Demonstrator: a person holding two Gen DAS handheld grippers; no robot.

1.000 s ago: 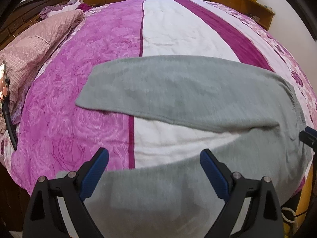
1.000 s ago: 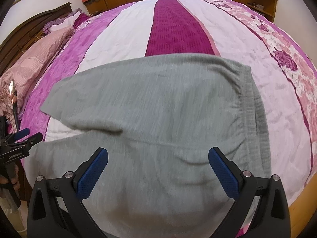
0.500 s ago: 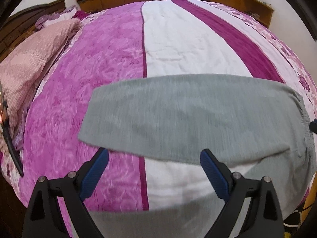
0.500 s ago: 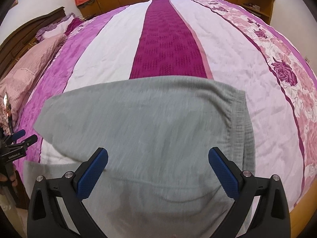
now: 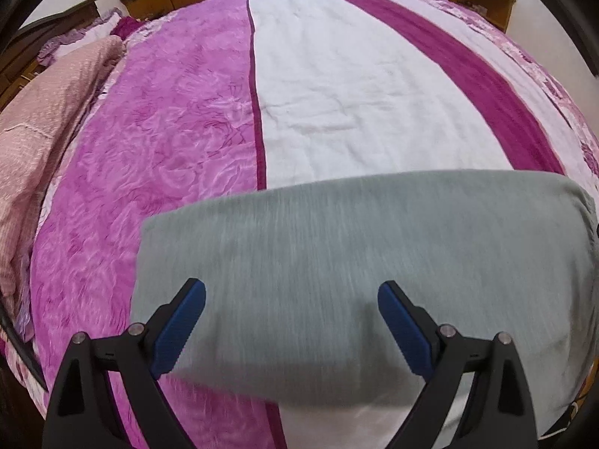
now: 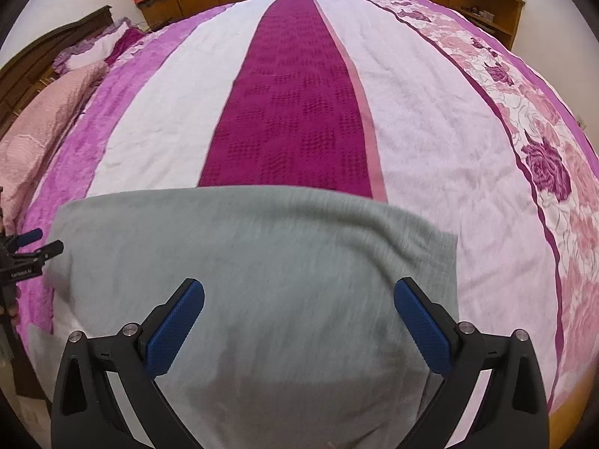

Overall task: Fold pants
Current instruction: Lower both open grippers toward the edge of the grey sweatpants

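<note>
The grey pants (image 5: 374, 254) are lying across the near end of the bed (image 5: 337, 93), their far edge crossing the bed's white and dark purple stripes and their near part running out of view under both cameras. The cloth looks like a soft, light knit: it is draping without any stiffness, following the bed's surface, and is likely to sag and stretch wherever it is lifted by a single point. It should not slip much between the ribbed blue pads. In the right wrist view the pants (image 6: 254, 269) are ending in a squared corner toward the bed's floral border, and this edge, or the matching corner toward the pink pillow (image 5: 41, 112), is judged the best place to pinch, since a doubled hem gives the pads more to bite on than a single flat layer. Motion blur is softening the fabric's detail, so seams and waistband cannot be told apart here.

The left gripper (image 5: 292, 321) is hovering over the pants with its jaws spread wide and nothing between them. The right gripper (image 6: 299, 321) is likewise spread wide and empty above the cloth. The left gripper is also showing at the left rim of the right wrist view, beside the pants' left end.
</note>
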